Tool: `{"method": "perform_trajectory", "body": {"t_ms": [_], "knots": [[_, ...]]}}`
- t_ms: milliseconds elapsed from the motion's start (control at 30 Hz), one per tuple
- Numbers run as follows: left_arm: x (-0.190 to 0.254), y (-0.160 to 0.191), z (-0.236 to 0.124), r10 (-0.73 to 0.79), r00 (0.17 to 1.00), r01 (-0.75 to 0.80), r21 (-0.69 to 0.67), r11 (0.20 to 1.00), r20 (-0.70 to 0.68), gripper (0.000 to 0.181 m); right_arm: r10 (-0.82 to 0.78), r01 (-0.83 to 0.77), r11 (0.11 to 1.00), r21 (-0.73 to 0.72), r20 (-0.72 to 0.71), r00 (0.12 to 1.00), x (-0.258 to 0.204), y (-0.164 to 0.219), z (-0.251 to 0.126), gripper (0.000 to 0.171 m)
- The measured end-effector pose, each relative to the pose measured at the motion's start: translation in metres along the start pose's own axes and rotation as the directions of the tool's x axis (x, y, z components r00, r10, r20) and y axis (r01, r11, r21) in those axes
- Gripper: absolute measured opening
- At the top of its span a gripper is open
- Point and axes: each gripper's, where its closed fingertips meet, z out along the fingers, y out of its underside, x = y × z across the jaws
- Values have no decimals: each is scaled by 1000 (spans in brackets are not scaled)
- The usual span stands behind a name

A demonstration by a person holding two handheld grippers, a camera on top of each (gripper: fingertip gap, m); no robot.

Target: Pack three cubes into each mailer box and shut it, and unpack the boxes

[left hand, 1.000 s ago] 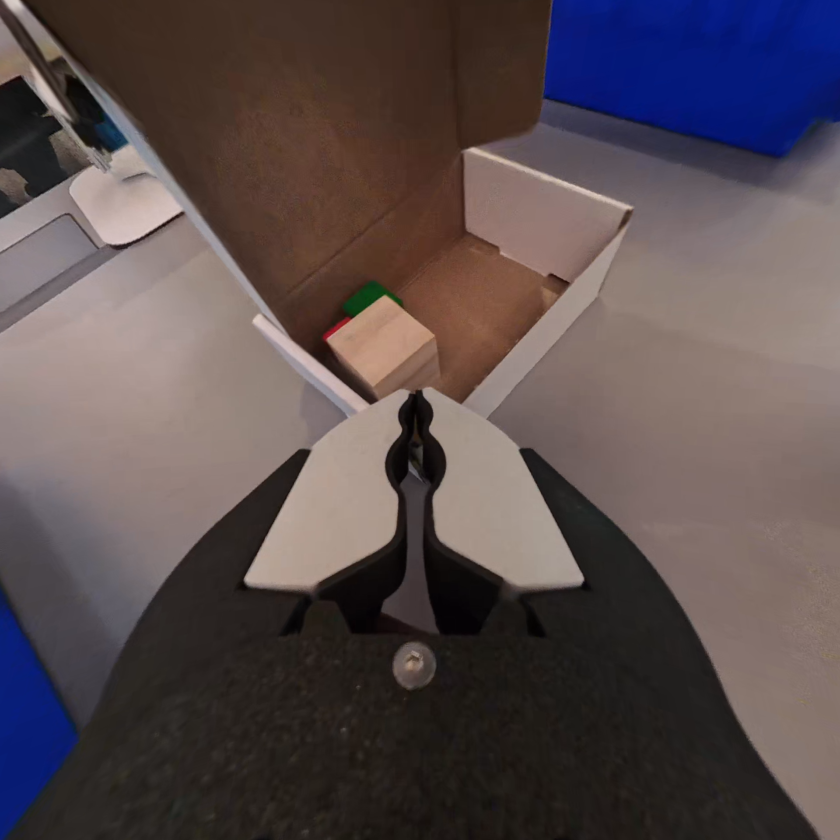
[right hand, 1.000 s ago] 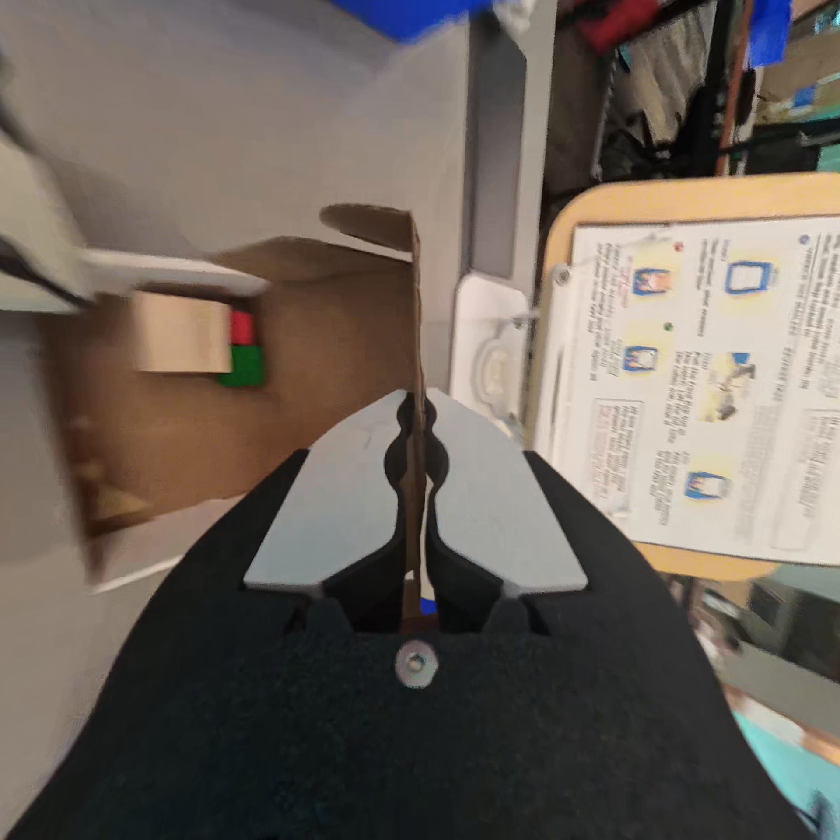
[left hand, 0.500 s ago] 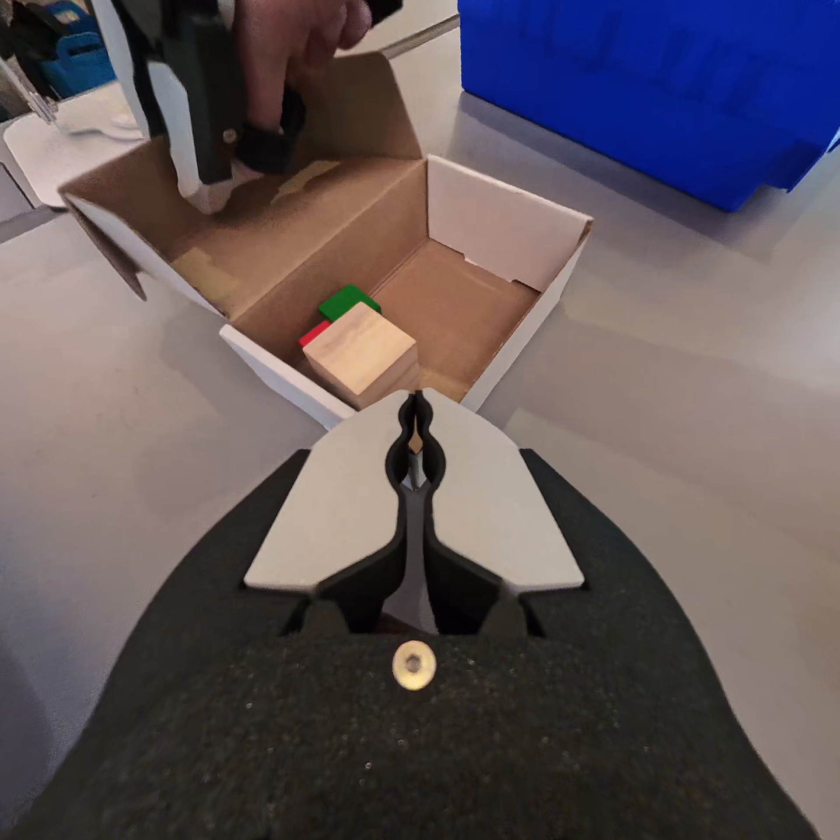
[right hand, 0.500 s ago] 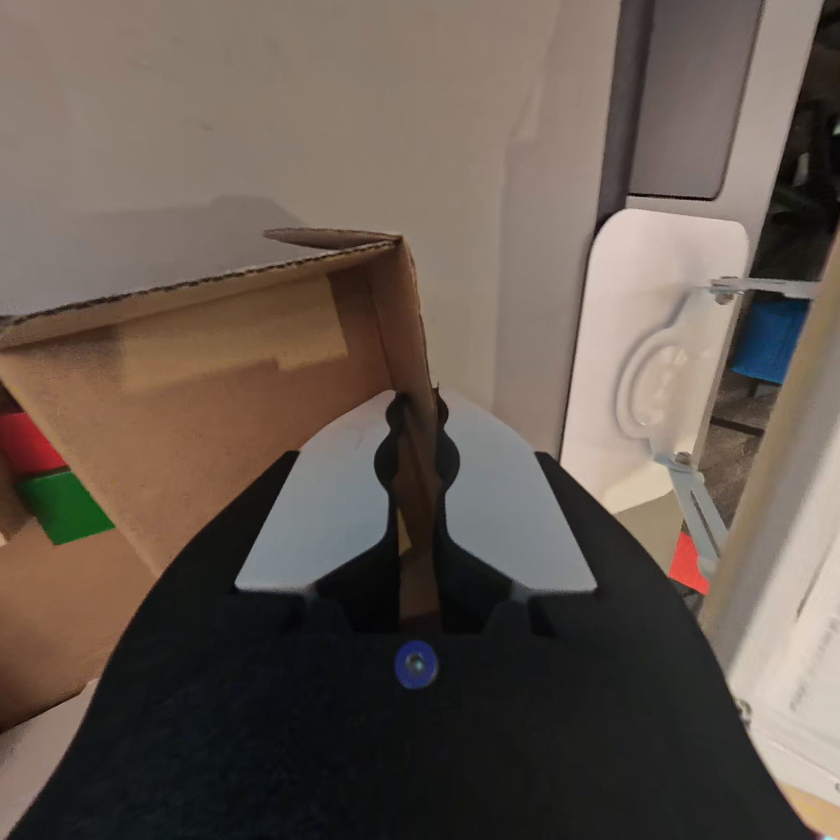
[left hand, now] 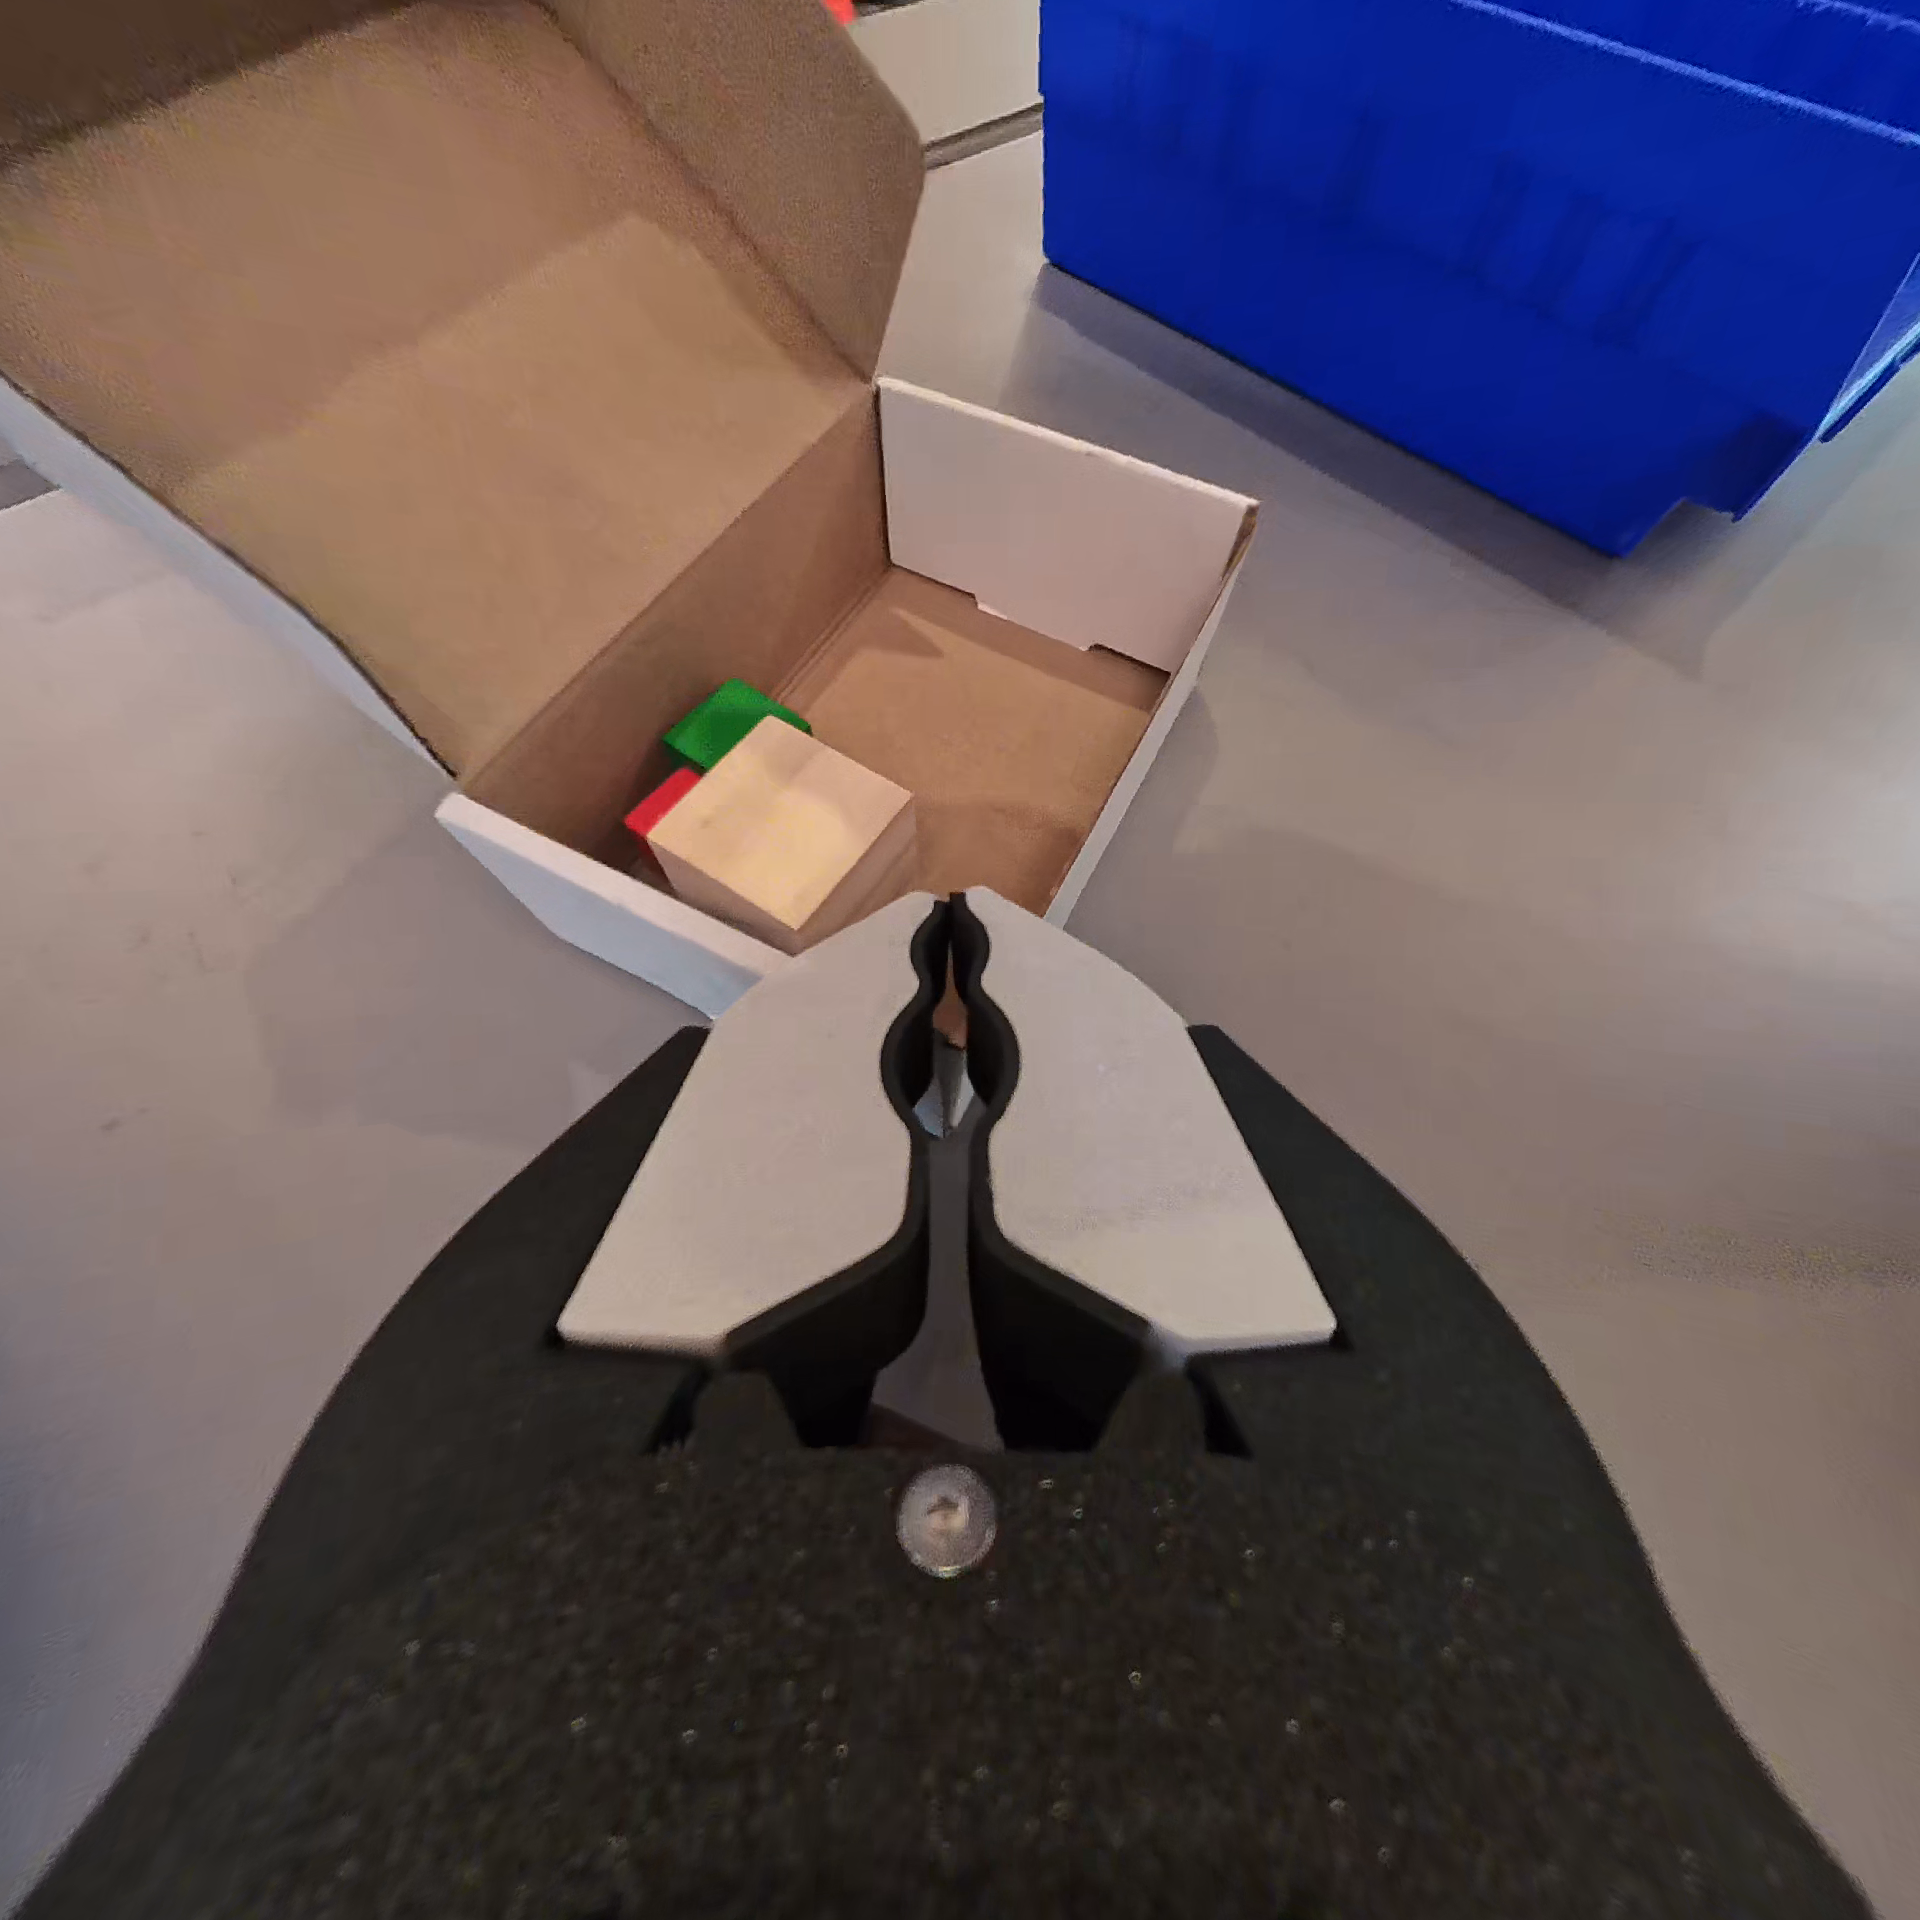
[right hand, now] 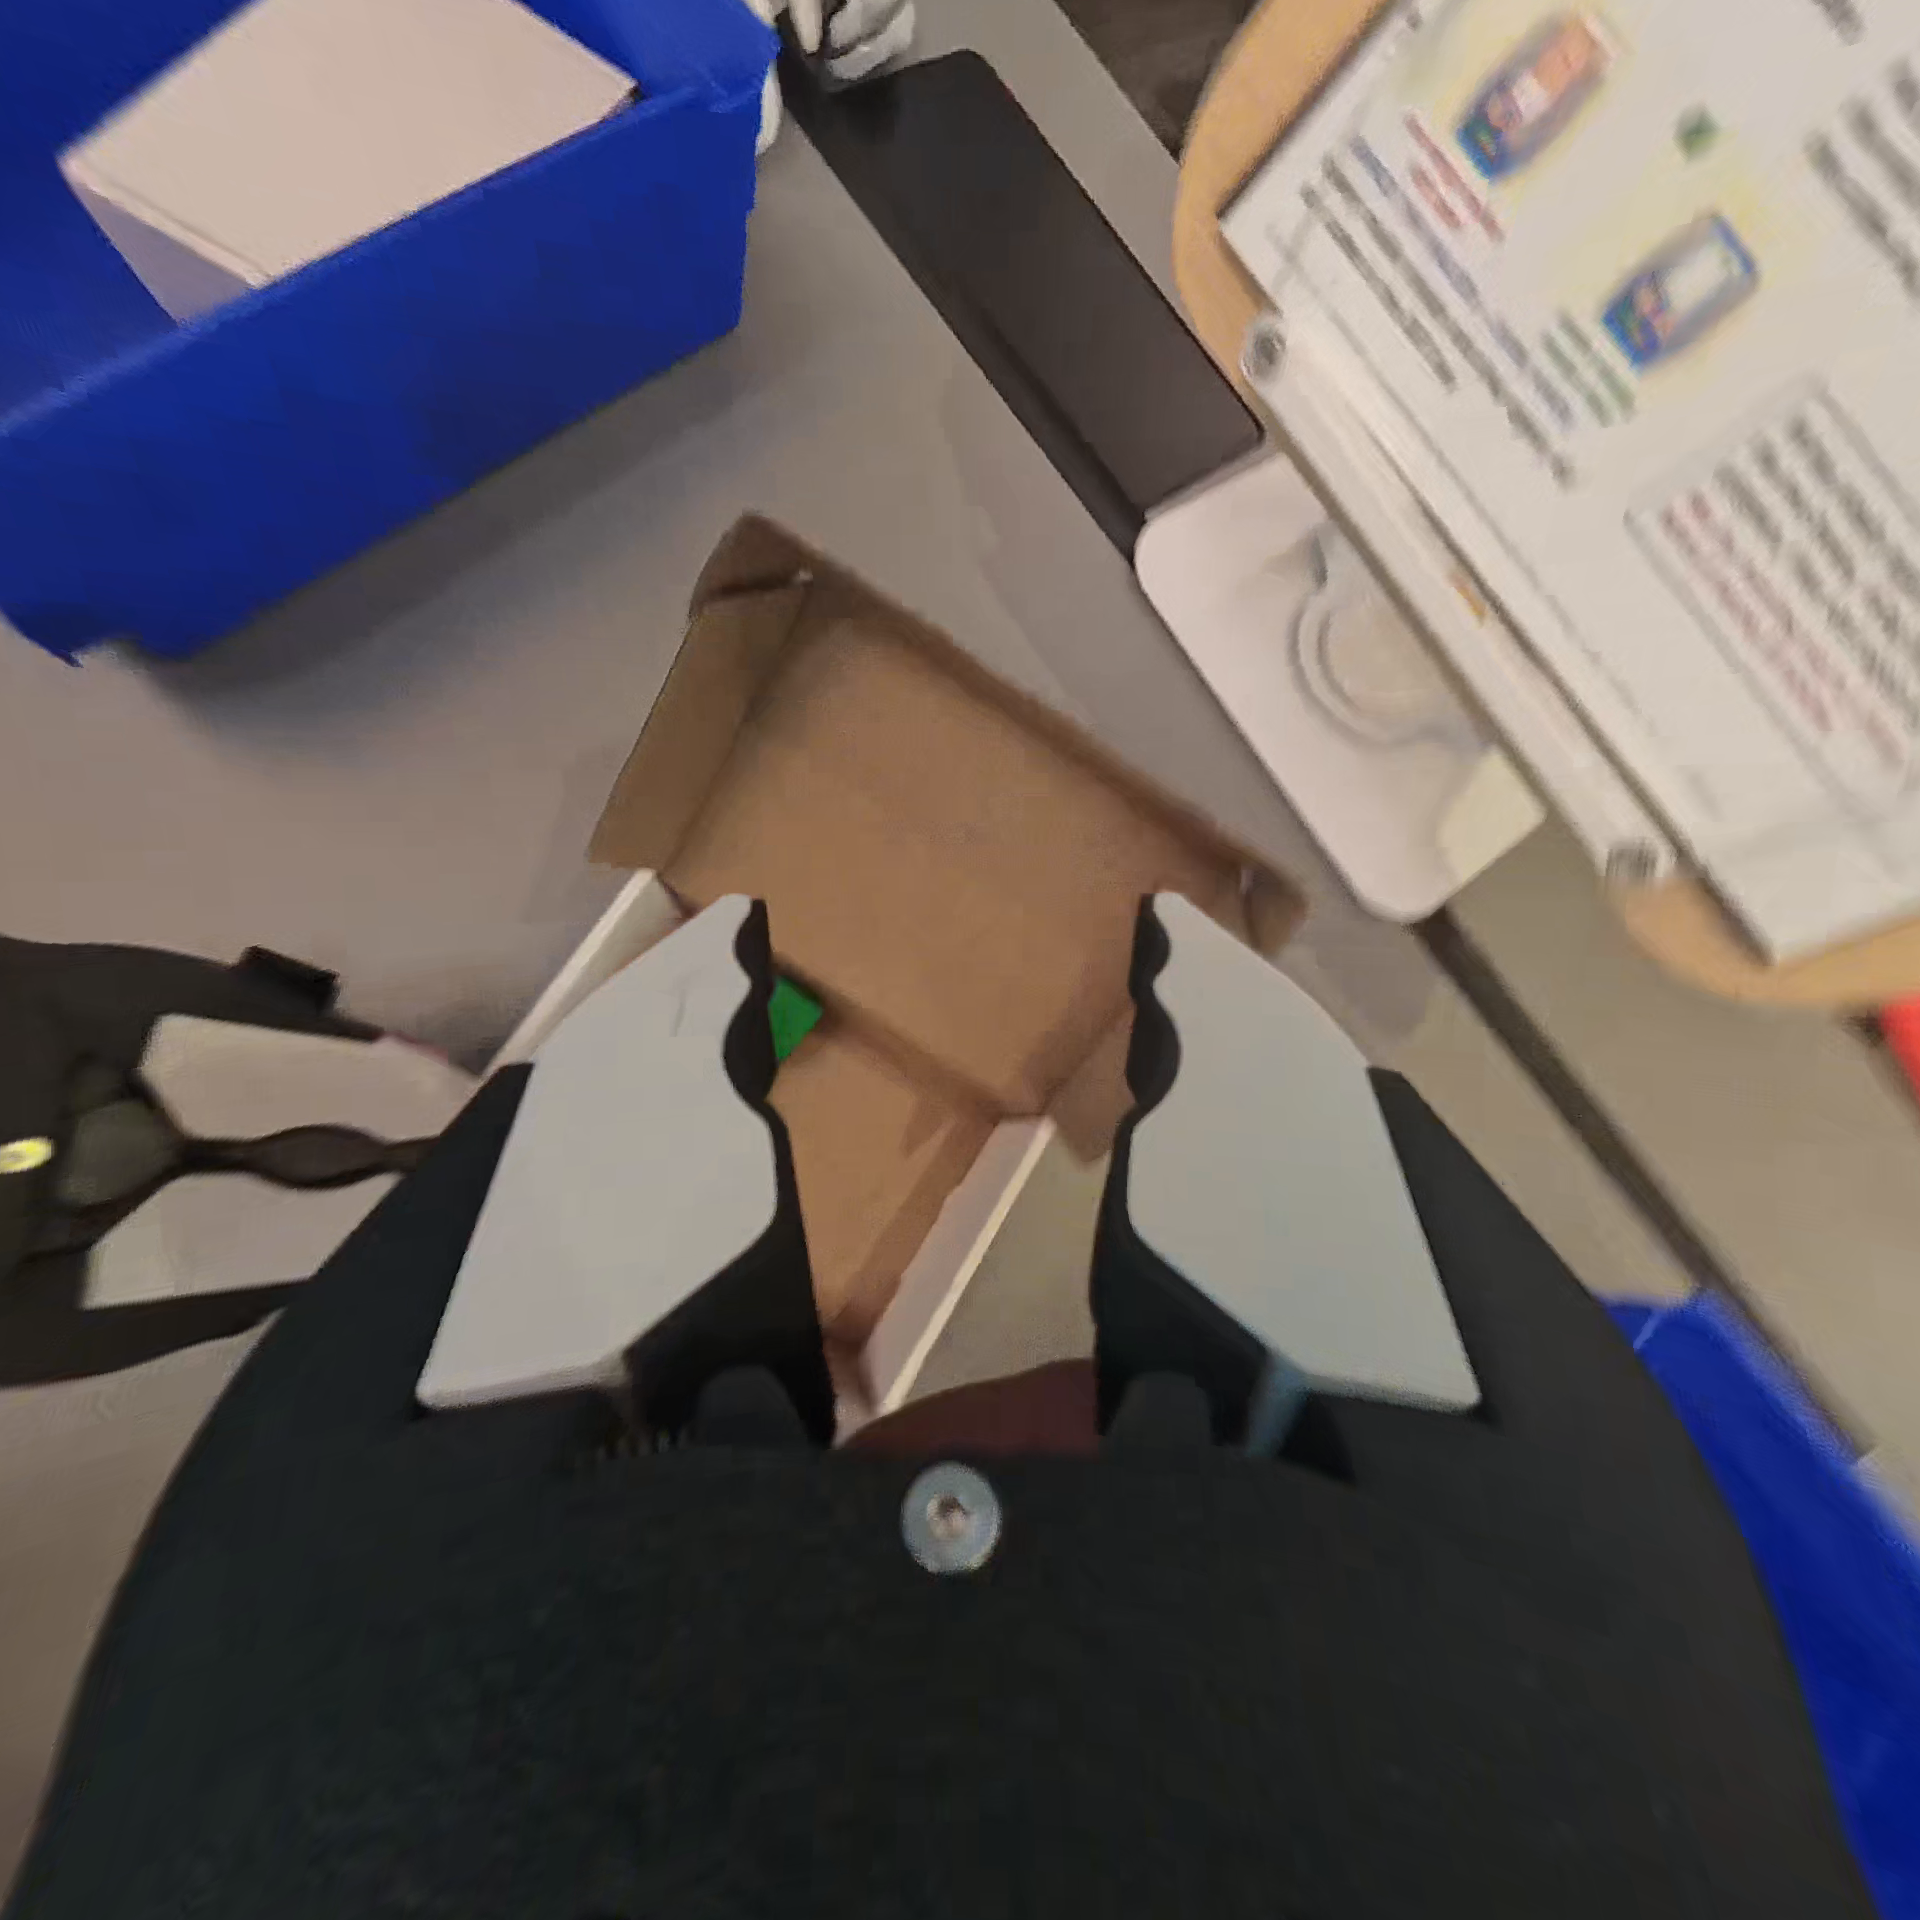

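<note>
The white corrugated-cardboard mailer box [left hand: 1049, 509] sits open on the plain grey worktop [left hand: 1507, 883], its brown kraft inside showing and its lid [left hand: 436, 343] standing up and tilted back on the far-left side, with a side flap folded at the lid's right edge. The white outer walls are plain, and no print or label can be seen on them. Inside, three cubes crowd the near-left corner: a pale bare-wood cube [left hand: 784, 831] is the largest and nearest, and behind it, touching it, a red cube [left hand: 660, 802] and a green cube [left hand: 722, 719] show only partly. The rest of the box floor is bare brown card.

The left tool [left hand: 951, 906] hovers just at the box's near corner with its grey fingers pressed together, clenched on nothing that can be seen.

From the right wrist view, the right tool [right hand: 945, 914] is above the same box [right hand: 935, 831], released, its fingers spread wide with nothing between them; the green cube [right hand: 795, 1013] peeks out beside its left finger. The left tool [right hand: 395, 1049] appears at the left edge.

A blue plastic bin [right hand: 395, 343] stands on the worktop beyond the box, holding a closed white box [right hand: 343, 135]. To the right, a white printed sheet [right hand: 1662, 395] lies on a round wooden board [right hand: 1210, 187]; its writing is blurred.
</note>
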Motion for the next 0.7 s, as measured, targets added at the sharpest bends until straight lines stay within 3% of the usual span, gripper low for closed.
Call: {"method": "perform_trajectory", "body": {"t_ms": [33,133,233,333,467,700], "knots": [[-2,-2,-2,11,1000,-11,7,1000,12,2,80,-80,997,10,0,997,-3,10,-11,60],[-14,-14,-21,64,997,-68,84,994,51,30,287,-289,957,5,91,954,-27,43,-19,56],[-36,-13,-31,74,995,-80,91,993,66,63,344,-337,936,-98,68,936,-40,81,7,57],[-53,0,-20,72,997,-72,8,997,-4,95,465,-424,876,-230,166,870,-61,91,33,57],[-60,-5,-10,179,978,-178,26,984,-111,111,531,-443,814,-375,172,830,-71,98,59,62],[-48,-1,-3,196,939,-190,48,981,-282,103,470,-397,817,-418,87,878,-81,95,71,61]]}}
